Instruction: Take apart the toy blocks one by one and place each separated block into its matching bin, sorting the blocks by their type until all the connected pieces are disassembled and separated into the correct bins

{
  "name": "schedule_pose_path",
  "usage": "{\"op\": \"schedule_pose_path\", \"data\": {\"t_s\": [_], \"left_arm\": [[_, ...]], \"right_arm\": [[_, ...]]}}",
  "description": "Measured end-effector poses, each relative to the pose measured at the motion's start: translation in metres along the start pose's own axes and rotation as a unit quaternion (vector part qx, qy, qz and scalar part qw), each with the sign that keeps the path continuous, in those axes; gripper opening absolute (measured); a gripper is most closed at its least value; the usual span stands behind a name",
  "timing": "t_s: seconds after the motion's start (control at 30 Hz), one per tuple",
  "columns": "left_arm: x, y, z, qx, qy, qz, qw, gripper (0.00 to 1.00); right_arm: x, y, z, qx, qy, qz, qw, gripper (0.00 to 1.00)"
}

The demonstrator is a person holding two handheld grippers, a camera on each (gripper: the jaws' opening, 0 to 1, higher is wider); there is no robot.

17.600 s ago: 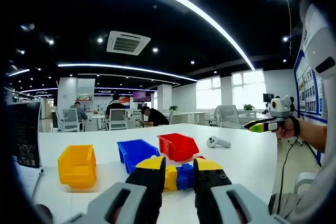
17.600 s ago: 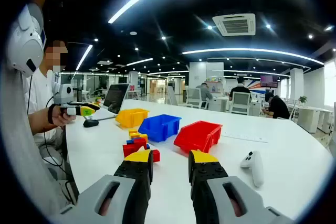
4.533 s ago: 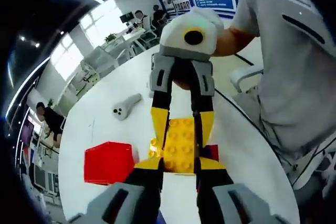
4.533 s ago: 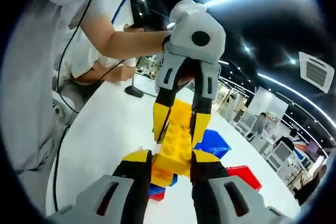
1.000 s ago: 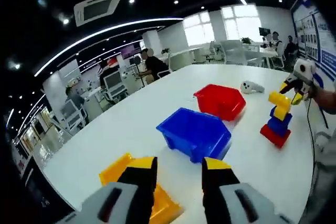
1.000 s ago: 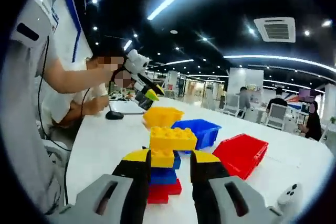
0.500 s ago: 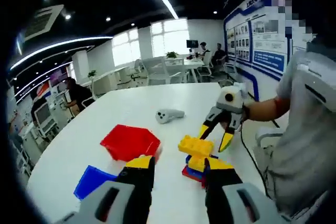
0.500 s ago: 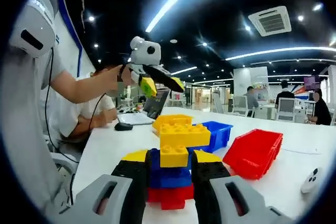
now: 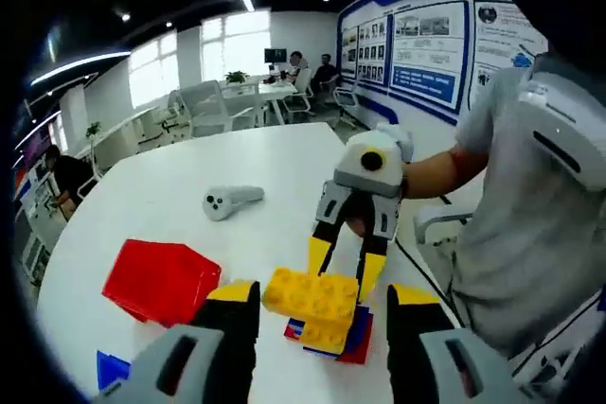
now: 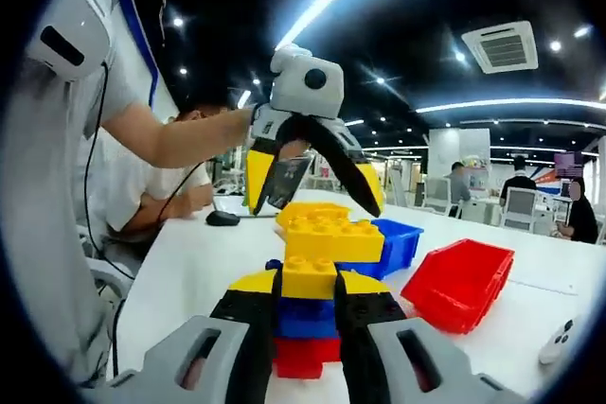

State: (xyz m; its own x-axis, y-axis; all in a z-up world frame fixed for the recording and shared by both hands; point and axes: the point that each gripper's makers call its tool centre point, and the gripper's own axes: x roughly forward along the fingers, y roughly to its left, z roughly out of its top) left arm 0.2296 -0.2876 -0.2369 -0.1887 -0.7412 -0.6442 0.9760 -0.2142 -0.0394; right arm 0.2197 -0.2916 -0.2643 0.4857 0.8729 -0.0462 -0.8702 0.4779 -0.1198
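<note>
A block stack stands on the white table: a wide yellow block on top, then a small yellow block, a blue block and a red block. My right gripper is shut on the small yellow block. It also reaches in from the far side in the left gripper view, where the right gripper straddles the stack. My left gripper is open, one jaw on each side of the wide yellow block. In the right gripper view the left gripper hangs spread just behind the stack.
A red bin, a blue bin and a yellow bin stand behind the stack. The red bin lies left of the stack, with a white controller beyond it. A person's arm and torso are close by. People sit at desks farther back.
My left gripper has swung from the bins to the stack and now spreads around the wide yellow block. My right gripper has closed in on the small yellow block.
</note>
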Motion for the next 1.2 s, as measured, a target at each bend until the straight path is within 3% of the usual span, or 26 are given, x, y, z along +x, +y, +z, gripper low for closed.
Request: {"op": "schedule_pose_path", "data": {"t_s": [0.13, 0.3, 0.67, 0.77, 0.97, 1.2], "left_arm": [[0.005, 0.002, 0.001, 0.008, 0.015, -0.020, 0.9997, 0.58], [0.010, 0.007, -0.004, 0.008, 0.034, -0.029, 0.9990, 0.49], [0.006, 0.002, -0.010, 0.001, 0.036, -0.043, 0.9984, 0.47], [0.011, 0.000, -0.032, 0.010, 0.083, -0.047, 0.9954, 0.50], [0.013, -0.001, -0.027, -0.001, 0.061, -0.048, 0.9969, 0.49], [0.011, 0.000, -0.022, 0.019, 0.046, -0.036, 0.9981, 0.49]], "right_arm": [[0.001, 0.002, 0.001, -0.005, -0.002, 0.007, 1.0000, 0.24], [0.003, 0.003, 0.001, -0.002, -0.003, 0.014, 0.9999, 0.24], [0.006, 0.009, 0.003, -0.005, -0.005, 0.027, 0.9996, 0.24], [0.007, 0.010, 0.003, -0.006, -0.003, 0.027, 0.9996, 0.24], [0.006, 0.009, 0.002, -0.009, 0.003, 0.028, 0.9996, 0.24], [0.006, 0.009, 0.002, -0.005, 0.007, 0.026, 0.9996, 0.23]]}}
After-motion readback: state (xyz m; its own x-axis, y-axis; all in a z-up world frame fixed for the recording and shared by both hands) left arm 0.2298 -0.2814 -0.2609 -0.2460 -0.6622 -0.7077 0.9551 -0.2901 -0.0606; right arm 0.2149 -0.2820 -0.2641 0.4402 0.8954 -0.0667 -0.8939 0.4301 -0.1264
